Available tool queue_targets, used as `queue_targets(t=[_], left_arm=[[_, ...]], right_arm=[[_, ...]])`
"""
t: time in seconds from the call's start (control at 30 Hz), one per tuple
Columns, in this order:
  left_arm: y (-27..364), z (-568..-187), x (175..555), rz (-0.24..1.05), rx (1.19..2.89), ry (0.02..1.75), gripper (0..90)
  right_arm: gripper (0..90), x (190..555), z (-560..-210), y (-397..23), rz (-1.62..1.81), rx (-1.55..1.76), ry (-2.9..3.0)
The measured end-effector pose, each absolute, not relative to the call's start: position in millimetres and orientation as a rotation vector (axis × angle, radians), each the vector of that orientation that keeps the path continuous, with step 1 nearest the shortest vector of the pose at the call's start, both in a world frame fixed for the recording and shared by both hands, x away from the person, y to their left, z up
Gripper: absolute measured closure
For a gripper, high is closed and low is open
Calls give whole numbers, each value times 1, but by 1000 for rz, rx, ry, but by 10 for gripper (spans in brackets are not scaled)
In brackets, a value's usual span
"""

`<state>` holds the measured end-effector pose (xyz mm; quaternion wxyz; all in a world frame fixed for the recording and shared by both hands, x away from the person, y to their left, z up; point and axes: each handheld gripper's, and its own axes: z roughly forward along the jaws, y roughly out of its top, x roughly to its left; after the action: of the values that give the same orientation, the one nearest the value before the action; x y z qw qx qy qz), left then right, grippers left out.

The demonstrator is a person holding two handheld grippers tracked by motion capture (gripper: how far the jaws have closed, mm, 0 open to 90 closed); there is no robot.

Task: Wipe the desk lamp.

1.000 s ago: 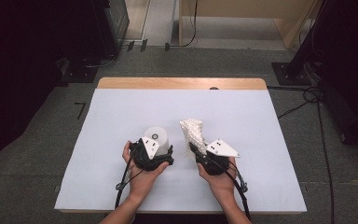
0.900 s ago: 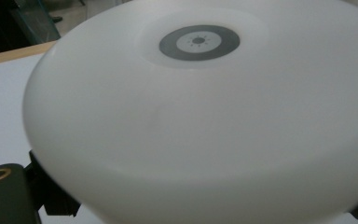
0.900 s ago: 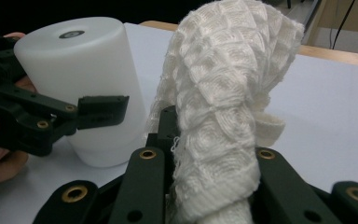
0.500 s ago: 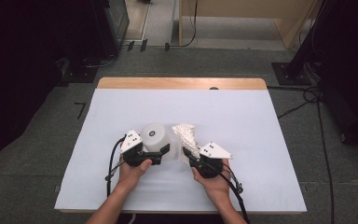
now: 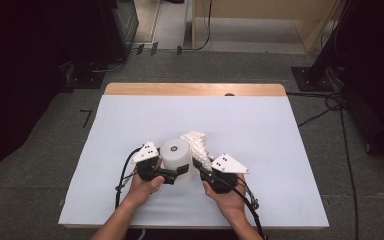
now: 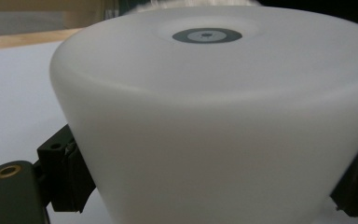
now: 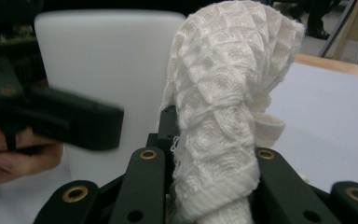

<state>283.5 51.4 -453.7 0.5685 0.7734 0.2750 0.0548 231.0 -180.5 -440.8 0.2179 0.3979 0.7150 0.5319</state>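
Observation:
A white cylinder [image 5: 175, 152] with a grey ring on its top stands near the table's front middle. My left gripper [image 5: 178, 169] reaches in from its left, and its jaws have just been closing. In the left gripper view the black pads [image 6: 67, 175] press on both sides of the cylinder [image 6: 214, 116]. My right gripper [image 5: 203, 168] is shut on a white knitted cloth [image 5: 196, 141], which rises just right of the cylinder. In the right gripper view the cloth [image 7: 223, 93] stands up between the jaws, with the cylinder [image 7: 107, 60] close behind it.
The table has a pale cover [image 5: 280, 140] and a wooden strip [image 5: 195, 89] along its far edge. Dark equipment and cables lie on the floor beyond and at the right. One jaw of the left gripper [image 7: 74, 123] crosses the right gripper view.
My left gripper swung round to the cylinder's left side and closed on it. The right gripper carried the cloth a little left, up against the cylinder.

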Motion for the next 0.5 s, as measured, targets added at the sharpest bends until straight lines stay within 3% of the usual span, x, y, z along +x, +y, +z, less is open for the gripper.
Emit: queue_targets(t=[0.2, 0.5], left_arm=[[44, -455, 281, 156, 1868, 620, 85], [62, -445, 285, 221, 1764, 682, 85]], right_arm=[[753, 229, -432, -186, 1488, 1080, 1952], [752, 233, -449, -175, 1446, 1101, 2032]])
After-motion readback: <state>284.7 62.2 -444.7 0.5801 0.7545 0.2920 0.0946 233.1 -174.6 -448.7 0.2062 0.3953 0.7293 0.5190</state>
